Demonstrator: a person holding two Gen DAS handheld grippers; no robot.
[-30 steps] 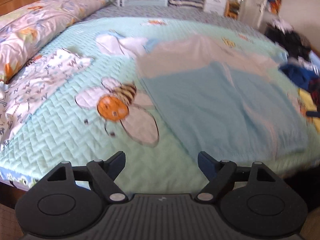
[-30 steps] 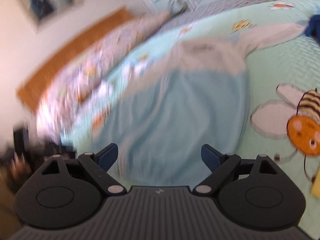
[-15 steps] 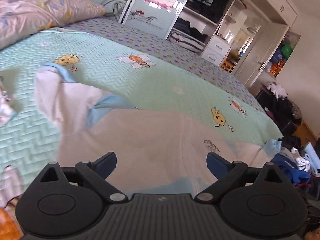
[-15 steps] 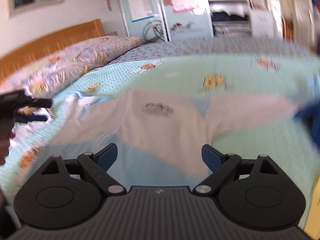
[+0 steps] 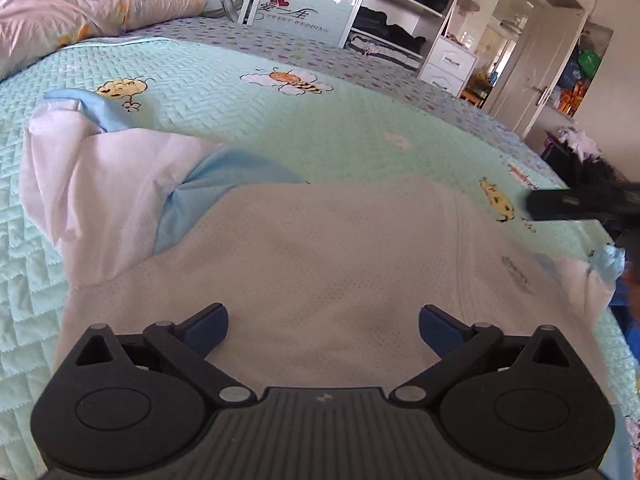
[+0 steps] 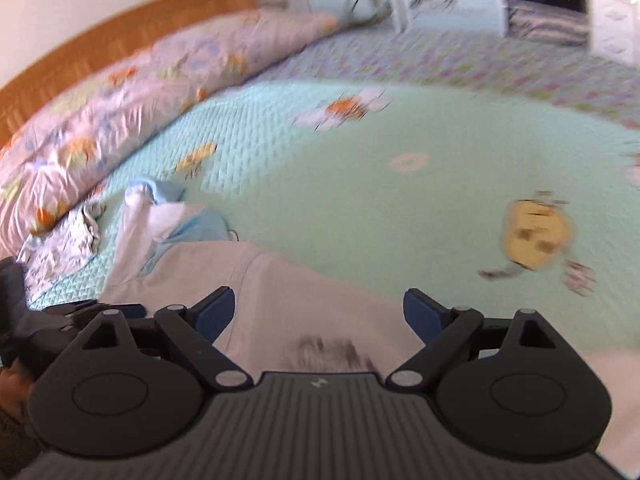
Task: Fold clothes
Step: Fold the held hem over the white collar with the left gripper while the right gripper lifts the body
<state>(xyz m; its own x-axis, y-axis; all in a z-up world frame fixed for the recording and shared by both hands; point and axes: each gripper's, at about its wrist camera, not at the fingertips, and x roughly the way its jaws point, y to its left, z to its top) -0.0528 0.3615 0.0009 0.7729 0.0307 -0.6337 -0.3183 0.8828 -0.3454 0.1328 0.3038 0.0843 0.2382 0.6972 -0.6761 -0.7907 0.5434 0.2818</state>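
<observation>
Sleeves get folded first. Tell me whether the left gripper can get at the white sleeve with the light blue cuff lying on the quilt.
Probably yes. The left gripper is open above the white shirt, and the white sleeve lies bare to its left, nothing on it.

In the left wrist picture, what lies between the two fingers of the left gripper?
Only the white mesh fabric of the shirt; the left gripper is open and holds nothing. The left wrist view shows this.

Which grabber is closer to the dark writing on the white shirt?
Right. The right gripper hovers just over the dark print; the left gripper is farther left, over the white shirt's middle.
</observation>
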